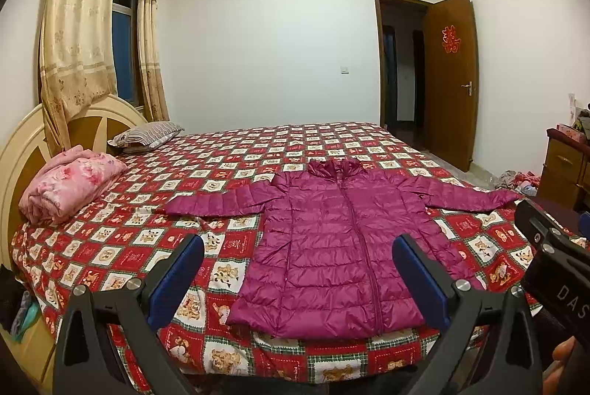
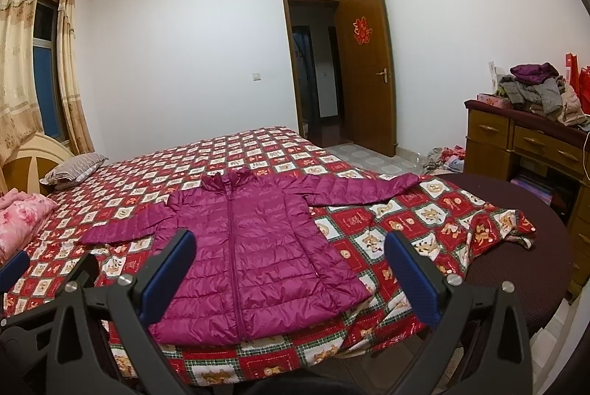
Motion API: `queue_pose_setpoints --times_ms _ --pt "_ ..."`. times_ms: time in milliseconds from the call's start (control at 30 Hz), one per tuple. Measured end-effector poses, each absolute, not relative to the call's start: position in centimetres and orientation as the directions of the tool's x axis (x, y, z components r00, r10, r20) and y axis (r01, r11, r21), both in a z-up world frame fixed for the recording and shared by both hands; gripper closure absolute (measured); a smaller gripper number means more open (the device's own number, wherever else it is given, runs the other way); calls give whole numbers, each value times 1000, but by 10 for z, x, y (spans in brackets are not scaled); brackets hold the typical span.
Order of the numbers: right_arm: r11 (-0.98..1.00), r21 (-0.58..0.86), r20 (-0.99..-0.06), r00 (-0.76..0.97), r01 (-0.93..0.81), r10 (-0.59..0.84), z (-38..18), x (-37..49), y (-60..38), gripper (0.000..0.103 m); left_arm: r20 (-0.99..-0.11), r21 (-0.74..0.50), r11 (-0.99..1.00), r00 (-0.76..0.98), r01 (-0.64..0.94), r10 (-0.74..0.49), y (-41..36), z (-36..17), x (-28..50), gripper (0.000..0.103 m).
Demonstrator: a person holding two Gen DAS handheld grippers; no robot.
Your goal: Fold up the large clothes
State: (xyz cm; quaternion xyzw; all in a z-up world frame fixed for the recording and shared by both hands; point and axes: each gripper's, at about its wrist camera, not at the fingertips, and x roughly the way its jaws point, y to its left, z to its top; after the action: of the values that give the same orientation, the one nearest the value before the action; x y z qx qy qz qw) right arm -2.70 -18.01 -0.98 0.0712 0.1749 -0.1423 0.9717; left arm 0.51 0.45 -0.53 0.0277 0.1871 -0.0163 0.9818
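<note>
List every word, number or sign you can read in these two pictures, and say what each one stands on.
"DAS", cut off at the picture's edge: on the right claw's black body.
Red double-happiness sign "囍": on the open wooden door.
Characters in the bedspread squares: too small to read.
Nothing readable on the purple jacket.

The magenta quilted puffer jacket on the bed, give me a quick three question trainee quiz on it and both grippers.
1. True or false: the magenta quilted puffer jacket lies flat, zipped, with both sleeves spread out on the red checked bedspread.
2. Multiple choice: what does the left gripper hold? A) a sleeve B) the hem C) nothing
3. Fill in: the right gripper hovers with its jaws ____ above the jacket's hem.

Key: 1 true; 2 C; 3 open.
</note>
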Motion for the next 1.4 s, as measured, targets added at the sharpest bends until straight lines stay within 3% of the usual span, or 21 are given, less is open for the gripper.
queue_pose_setpoints --times_ms 133,533,867,900,1000,1300,1400 --pt "948 78 -372 891 309 -260 -14 -12 -185 0 -375 27 999 926 47 -33 10 -11 20 1" --pt "938 -1 -437 843 347 -313 -24 76 -214 0 -528 7 998 847 70 -55 18 -51 141 1" --pt "896 -71 -560 726 437 -399 -54 171 -297 0 -630 24 988 769 155 -106 7 -81 263 1" --pt "892 -58 -577 713 449 -397 -59 179 -310 0 -649 18 987 753 160 -110 6 -86 278 1" --pt "854 0 -592 688 521 -420 -64 193 -351 14 -666 5 989 738 149 -108 12 -96 317 1" --pt "628 258 -678 601 734 -423 -99 246 -488 21 -643 36 997 766 67 -29 29 -117 408 1" --pt "598 298 -713 589 744 -379 -121 265 -507 30 -635 42 999 772 26 6 34 -136 421 1"
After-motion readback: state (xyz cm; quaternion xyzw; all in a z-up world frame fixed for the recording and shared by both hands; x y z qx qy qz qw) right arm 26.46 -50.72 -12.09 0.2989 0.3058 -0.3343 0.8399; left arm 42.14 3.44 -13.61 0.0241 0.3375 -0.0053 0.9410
